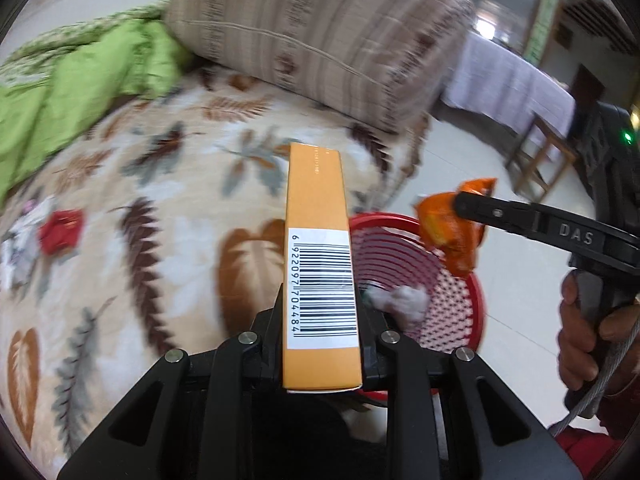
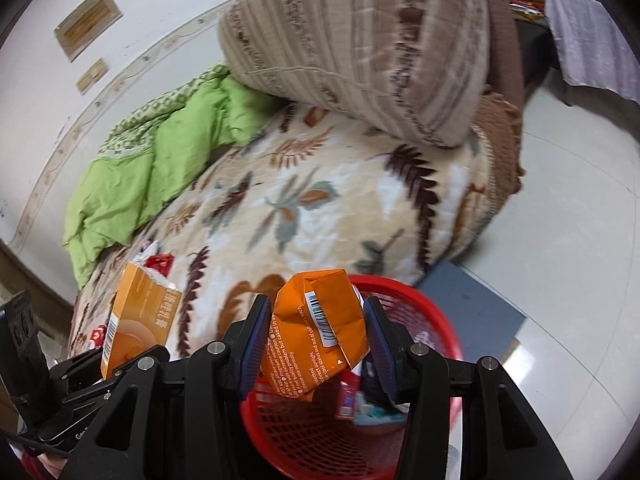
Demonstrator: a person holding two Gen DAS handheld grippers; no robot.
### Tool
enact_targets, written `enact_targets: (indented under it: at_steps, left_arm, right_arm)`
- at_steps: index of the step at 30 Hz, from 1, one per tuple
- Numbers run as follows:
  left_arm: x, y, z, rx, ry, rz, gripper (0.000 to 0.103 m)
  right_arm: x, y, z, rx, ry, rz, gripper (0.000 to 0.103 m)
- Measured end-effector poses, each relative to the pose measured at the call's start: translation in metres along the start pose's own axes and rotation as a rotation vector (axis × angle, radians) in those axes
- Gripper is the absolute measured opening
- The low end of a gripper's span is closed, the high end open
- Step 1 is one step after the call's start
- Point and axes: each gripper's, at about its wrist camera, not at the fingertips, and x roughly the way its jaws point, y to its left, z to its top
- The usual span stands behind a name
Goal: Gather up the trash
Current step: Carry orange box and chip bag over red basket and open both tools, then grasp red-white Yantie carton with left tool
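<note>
Left claw (image 1: pixel 320 320) clamped on yellow box (image 1: pixel 318 240); right claw (image 2: pixel 316 336) gripping orange wrapper (image 2: pixel 320 328) (above red basket (image 2: pixel 432 304)).

Orange box (image 1: pixel 320 264), orange wrapper (image 2: pixel 320 328), red basket (image 2: pixel 432 304), leaf-patterned cream blanket (image 2: pixel 320 208), green quilt (image 2: pixel 160 164).

The left gripper (image 1: pixel 320 312) points forward and downward, its jaws drawn close together and clamped on the narrow sides of a yellow-orange carton (image 1: pixel 320 264) that stands up between them. The right gripper (image 2: pixel 318 332) also tilts downward, its blue-padded fingers (image 2: pixel 252 344) partly apart and pressed against both sides of a crumpled orange packet (image 2: pixel 320 328). In the left wrist view the right gripper reaches in from the right edge, and a bare hand (image 1: pixel 580 332) wraps around its black handle, with a red sleeve (image 1: pixel 588 452) below
</note>
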Motion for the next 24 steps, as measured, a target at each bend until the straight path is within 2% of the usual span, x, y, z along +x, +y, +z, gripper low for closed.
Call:
enact_targets:
  at_steps: [2, 4, 6, 8, 17, 24]
  left_arm:
    - [0.008, -0.011, 0.002, 0.023, 0.013, -0.017, 0.025]
    - [0.017, -0.019, 0.006, 0.035, 0.036, -0.051, 0.033]
    - [0.018, -0.021, 0.007, 0.032, 0.035, -0.051, 0.043]
    - [0.016, -0.018, 0.007, 0.019, 0.028, -0.050, 0.046]
    - [-0.013, 0.014, 0.002, -0.036, -0.045, 0.061, 0.051]
    - [-0.045, 0.064, -0.005, -0.155, -0.097, 0.137, 0.054]
  right_arm:
    - [0.000, -0.005, -0.001, 0.008, 0.004, -0.007, 0.051]
    - [0.000, -0.009, -0.002, 0.017, 0.007, -0.017, 0.051]
    - [0.000, -0.014, -0.001, 0.032, 0.015, -0.015, 0.053]
    - [-0.001, -0.015, 0.001, 0.038, 0.011, -0.026, 0.060]
    - [0.002, 0.002, 0.010, 0.013, -0.013, 0.020, 0.060]
    - [0.024, 0.056, 0.007, -0.090, 0.023, 0.113, 0.060]
